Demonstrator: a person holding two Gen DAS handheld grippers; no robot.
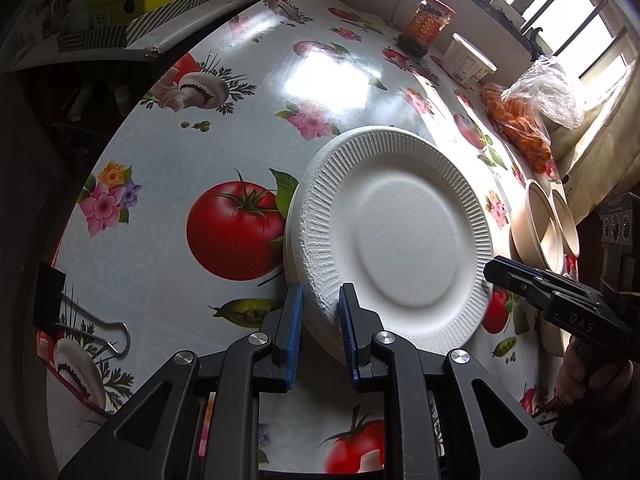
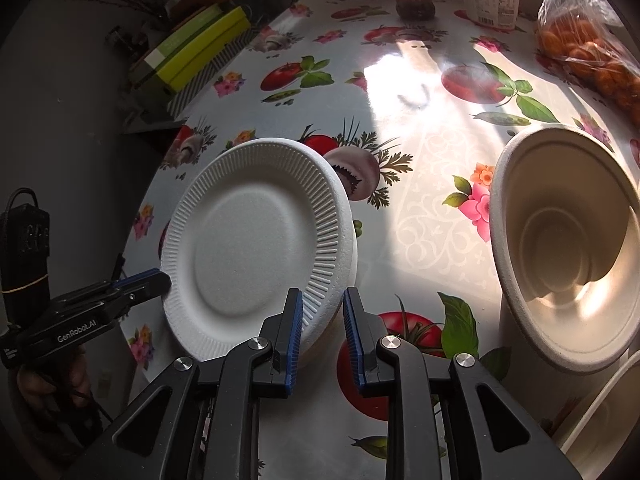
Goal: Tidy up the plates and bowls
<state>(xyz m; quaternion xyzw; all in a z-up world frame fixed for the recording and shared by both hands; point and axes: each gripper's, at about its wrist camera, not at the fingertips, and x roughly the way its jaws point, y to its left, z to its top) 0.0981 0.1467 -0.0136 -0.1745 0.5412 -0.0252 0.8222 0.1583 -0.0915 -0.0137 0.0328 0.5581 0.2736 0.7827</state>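
White foam plate (image 1: 400,236) is lying on the counter (image 1: 240,92), apparently atop another plate (a second rim shows beneath). Its near-left rim is straddled by the left hand-held gripper (image 1: 320,312), jaws part-open and not yet clamped. The right hand-held gripper (image 2: 320,316) is part-open and empty at the opposite rim. Bowls (image 2: 568,248) sit to the right, nearer the right one.

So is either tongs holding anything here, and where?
Both are at the plate rim: left tongs straddle its near edge, right tongs the opposite edge. Whether either is actually clamped cannot be told.
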